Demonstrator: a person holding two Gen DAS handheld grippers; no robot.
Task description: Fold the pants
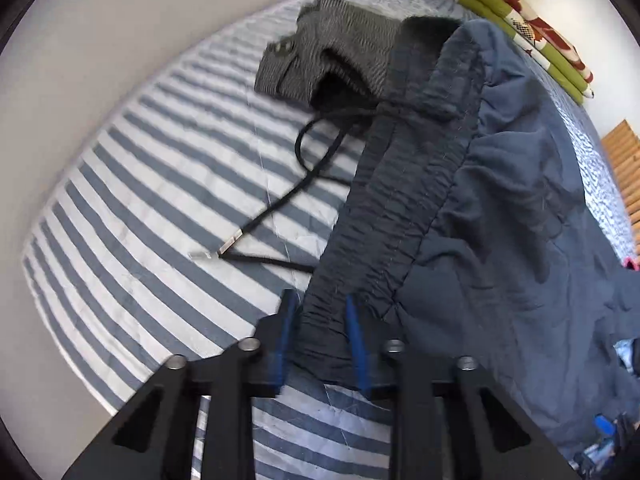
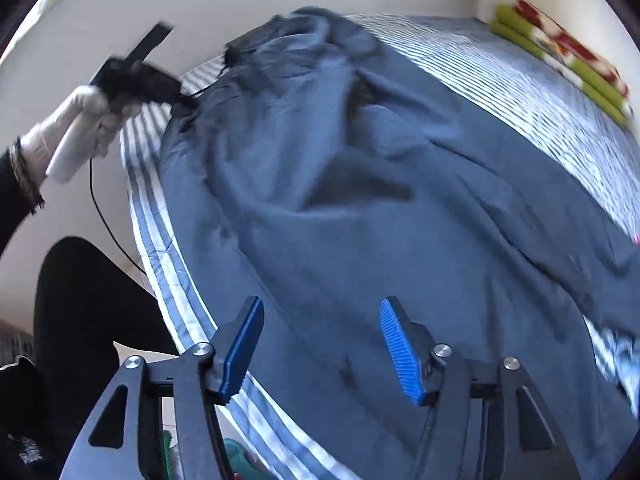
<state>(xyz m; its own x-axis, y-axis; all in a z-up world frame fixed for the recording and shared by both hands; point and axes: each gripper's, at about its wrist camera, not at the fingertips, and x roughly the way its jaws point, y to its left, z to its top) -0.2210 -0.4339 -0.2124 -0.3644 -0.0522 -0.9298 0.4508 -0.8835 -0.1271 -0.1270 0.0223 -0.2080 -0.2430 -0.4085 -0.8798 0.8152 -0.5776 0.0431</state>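
Pinching the waistband of the pants between my left gripper pads, I have only a thin bite at its near end, so a tug could slip it free. My right gripper hangs open over the pants near the bed's near edge, holding nothing. Only my left view shows the drawstring loose on the stripes, likely to snag; only my right shows my gloved left hand.
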